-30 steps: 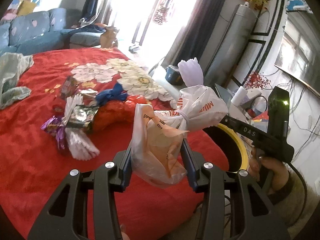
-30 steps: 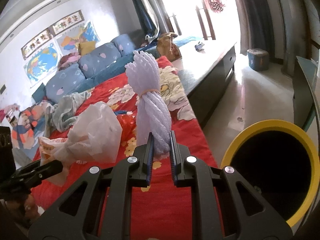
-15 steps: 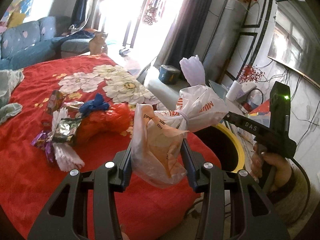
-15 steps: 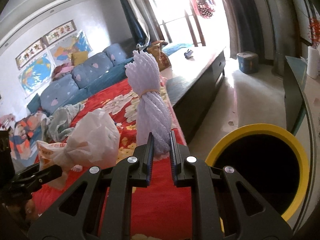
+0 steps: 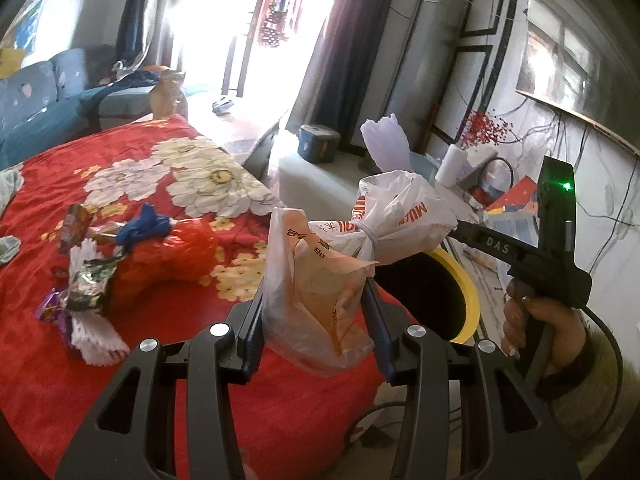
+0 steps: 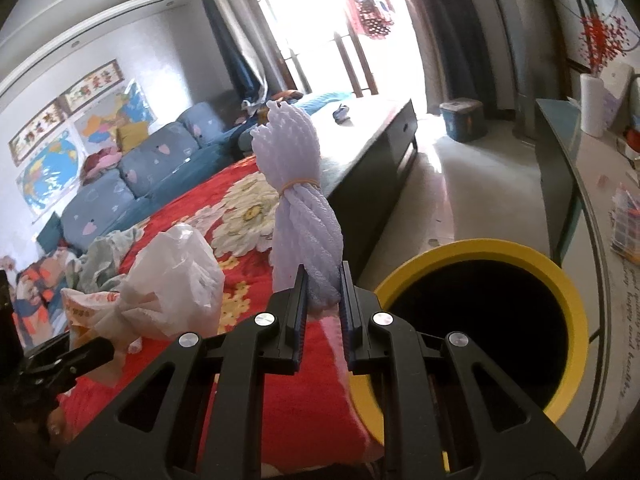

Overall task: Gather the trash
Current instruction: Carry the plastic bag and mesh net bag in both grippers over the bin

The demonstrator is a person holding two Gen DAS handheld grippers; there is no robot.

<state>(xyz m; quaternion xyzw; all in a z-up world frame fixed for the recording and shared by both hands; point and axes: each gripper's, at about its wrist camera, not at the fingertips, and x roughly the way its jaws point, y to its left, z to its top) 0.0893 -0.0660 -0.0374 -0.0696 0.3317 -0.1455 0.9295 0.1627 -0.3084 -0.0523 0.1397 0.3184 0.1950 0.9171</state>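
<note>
Beside the bed's red flowered blanket point(image 5: 168, 380), near its edge, a yellow-rimmed bin point(image 6: 568, 304), black inside. Between the pads of the left hand-held gripper point(image 5: 316, 320), clamped, a tied plastic bag point(image 5: 320, 292) printed in orange, held clear above the blanket edge, close to the bin. In the right hand-held gripper point(image 6: 323, 304), squeezed nearly flat, a banded roll of white foam netting point(image 6: 304, 216), upright, just left of the bin mouth. Around the right tool's handle, a hand point(image 5: 540, 332). On the blanket, farther back: a red net bag point(image 5: 168, 256), foil wrappers point(image 5: 86, 276), a blue scrap point(image 5: 144, 226).
</note>
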